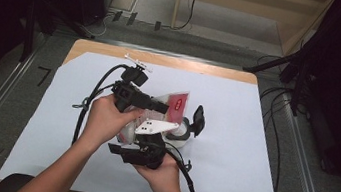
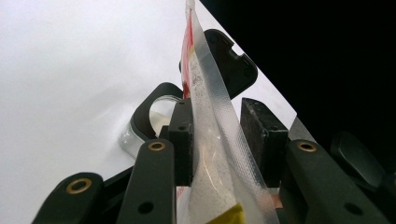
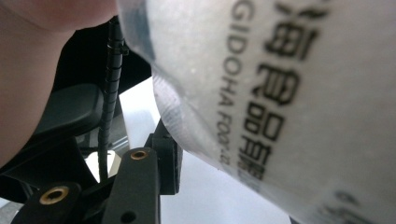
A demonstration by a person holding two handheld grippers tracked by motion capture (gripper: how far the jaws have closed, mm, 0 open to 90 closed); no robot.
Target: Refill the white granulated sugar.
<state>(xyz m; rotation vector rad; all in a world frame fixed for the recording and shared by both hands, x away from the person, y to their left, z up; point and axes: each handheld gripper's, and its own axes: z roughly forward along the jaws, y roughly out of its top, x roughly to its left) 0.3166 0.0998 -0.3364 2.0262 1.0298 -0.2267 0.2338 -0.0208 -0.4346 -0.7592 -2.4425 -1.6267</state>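
A clear plastic pouch [image 2: 210, 140] of white granules is being pinched along its sealed edge between the jaws of the left gripper [image 2: 217, 140], its long axis running straight out ahead of them. The same pouch is being pressed against the right gripper [image 3: 224, 154], lying across and above one black jaw; whether those jaws are clamping it cannot be told. Below and beyond the pouch's red-labelled end, a small glass jar [image 1: 179, 133] is waiting on the white table cover [image 1: 231, 150].
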